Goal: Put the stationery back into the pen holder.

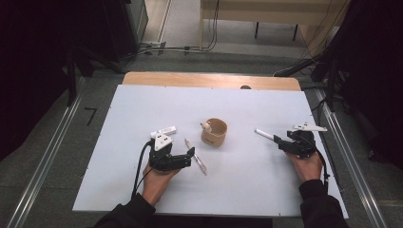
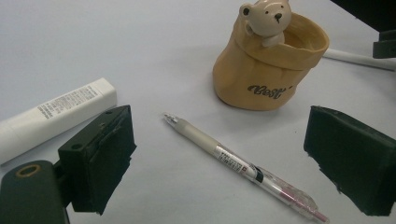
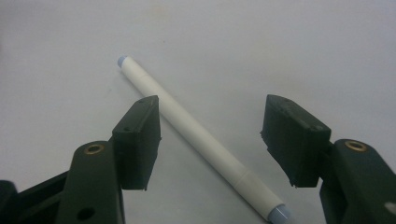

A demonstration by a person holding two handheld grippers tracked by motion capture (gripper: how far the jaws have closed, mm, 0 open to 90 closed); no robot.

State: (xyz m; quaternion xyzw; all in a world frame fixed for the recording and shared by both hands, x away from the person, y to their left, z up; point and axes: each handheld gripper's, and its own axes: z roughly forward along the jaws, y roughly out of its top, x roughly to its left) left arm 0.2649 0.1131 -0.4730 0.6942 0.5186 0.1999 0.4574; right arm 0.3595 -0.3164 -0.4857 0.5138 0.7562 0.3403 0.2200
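Surface (image 1: 237,190): a white sheet over a wooden top, viewed from above, with a person's hands entering from the near edge.

Right tool (image 1: 281,141): held low at the right side of the surface, pointing left. Jaws stand apart and straddle a white marker (image 3: 201,140) with pale blue ends. In the right gripper view the marker lies flat on the surface on a diagonal between the two pads. The left-hand pad in that view is just beside the barrel; whether it touches cannot be told. The other pad is clear of it. No grip is made. In the high view the marker's far end projects to the left of the tool.

Left tool (image 1: 190,153): held low at the left-centre, jaws wide and empty. In the left gripper view a clear-barrelled ballpoint pen (image 2: 243,165) lies flat between the jaws, touching neither pad, tip pointing away from the camera.

Other items: a tan bag-shaped ceramic cup (image 2: 268,65) with a small bear figure (image 2: 266,18) on its rim stands upright near the middle of the surface, just beyond the pen and well apart from the marker. A white tube with printed text (image 2: 56,114) lies flat to the left of the pen, near the left tool.
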